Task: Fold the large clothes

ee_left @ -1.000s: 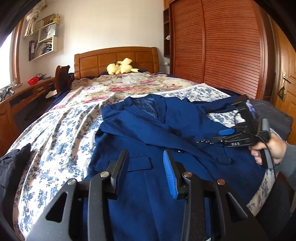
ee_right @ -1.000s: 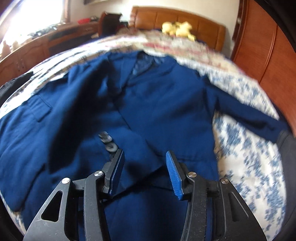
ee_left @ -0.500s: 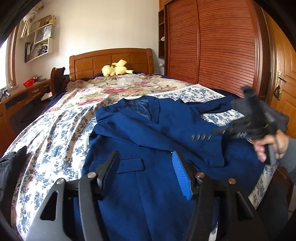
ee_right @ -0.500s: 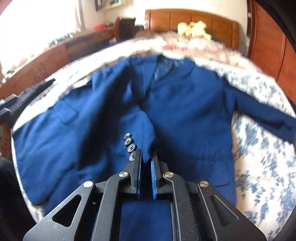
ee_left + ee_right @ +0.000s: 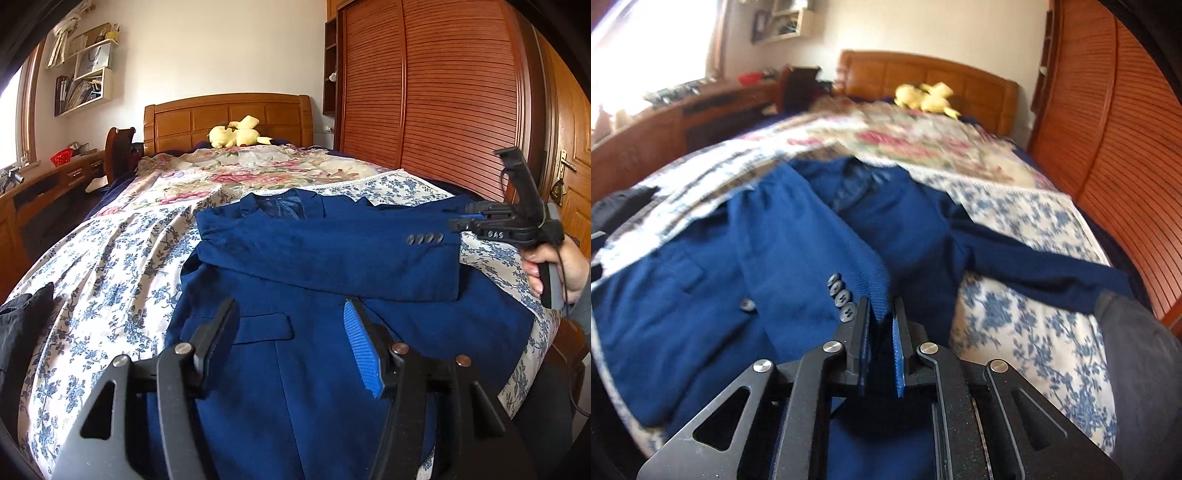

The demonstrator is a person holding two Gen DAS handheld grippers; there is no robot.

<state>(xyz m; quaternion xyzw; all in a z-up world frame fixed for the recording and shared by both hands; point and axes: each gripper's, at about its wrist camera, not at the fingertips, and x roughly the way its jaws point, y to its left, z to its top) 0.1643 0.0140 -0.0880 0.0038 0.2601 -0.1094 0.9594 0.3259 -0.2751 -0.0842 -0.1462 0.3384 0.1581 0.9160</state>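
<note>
A blue suit jacket (image 5: 295,354) lies face up on the bed (image 5: 110,251). My right gripper (image 5: 881,314) is shut on the cuff of the jacket's left-side sleeve (image 5: 812,254), by its row of dark buttons (image 5: 840,291), and holds the sleeve stretched across the chest; it shows in the left wrist view (image 5: 458,225) at the right edge. My left gripper (image 5: 290,325) is open and empty above the jacket's lower front, near the pocket flap (image 5: 264,328). The other sleeve (image 5: 1045,266) lies out to the right.
A yellow plush toy (image 5: 238,133) lies by the wooden headboard (image 5: 229,118). A slatted wardrobe (image 5: 443,92) runs along the right side. A desk (image 5: 40,192) and chair stand left of the bed. Dark clothing (image 5: 22,325) lies at the bed's left edge.
My right gripper closed on the sleeve cuff and pulled the sleeve across the jacket to the right and upward. My left gripper stayed open and drew back slightly.
</note>
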